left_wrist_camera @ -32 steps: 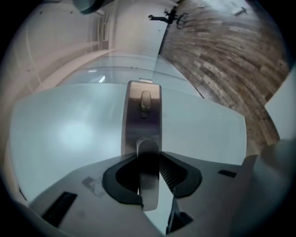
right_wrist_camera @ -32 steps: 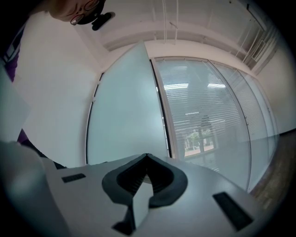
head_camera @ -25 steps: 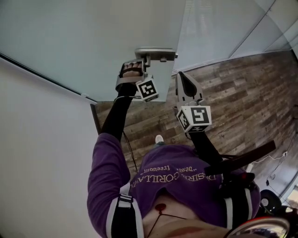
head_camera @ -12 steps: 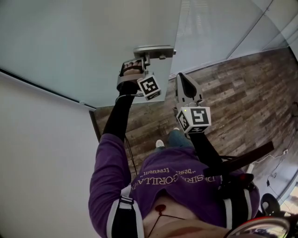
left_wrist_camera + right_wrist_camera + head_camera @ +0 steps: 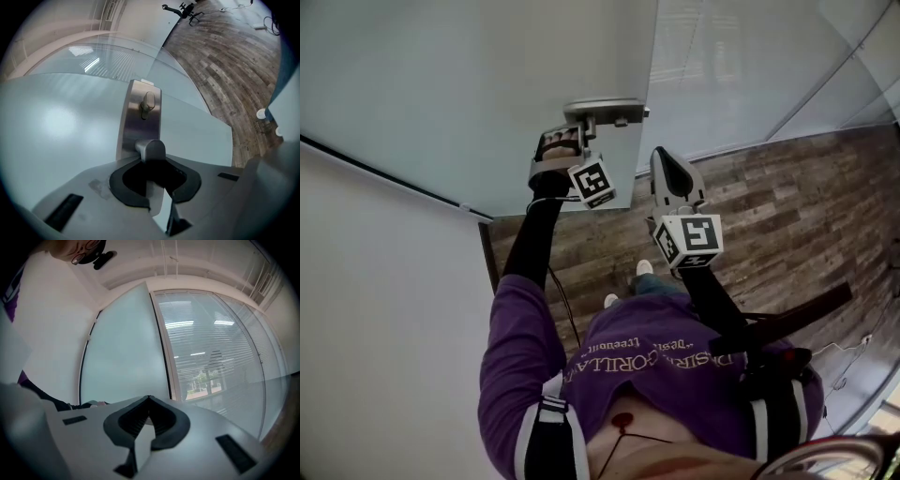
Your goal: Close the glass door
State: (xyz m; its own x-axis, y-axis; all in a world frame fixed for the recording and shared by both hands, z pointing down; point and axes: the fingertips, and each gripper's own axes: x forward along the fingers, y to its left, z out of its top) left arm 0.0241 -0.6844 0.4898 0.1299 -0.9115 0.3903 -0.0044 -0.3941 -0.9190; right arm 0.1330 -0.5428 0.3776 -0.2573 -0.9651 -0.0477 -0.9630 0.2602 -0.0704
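- Door (image 5: 469, 84): frosted glass, ahead on the left, handle (image 5: 150, 149) near its edge.
- Left gripper (image 5: 584, 125): clamped on handle.
- Right gripper (image 5: 149, 398): pressed together, empty, just beside door edge.

The handle (image 5: 605, 110) sits at the door's (image 5: 469, 84) right edge, left gripper (image 5: 587, 125) on it, right gripper (image 5: 662, 156) just right

Dim, even light; soft sheen on glass door (image 5: 56, 124); fisheye vignette, bent edges.
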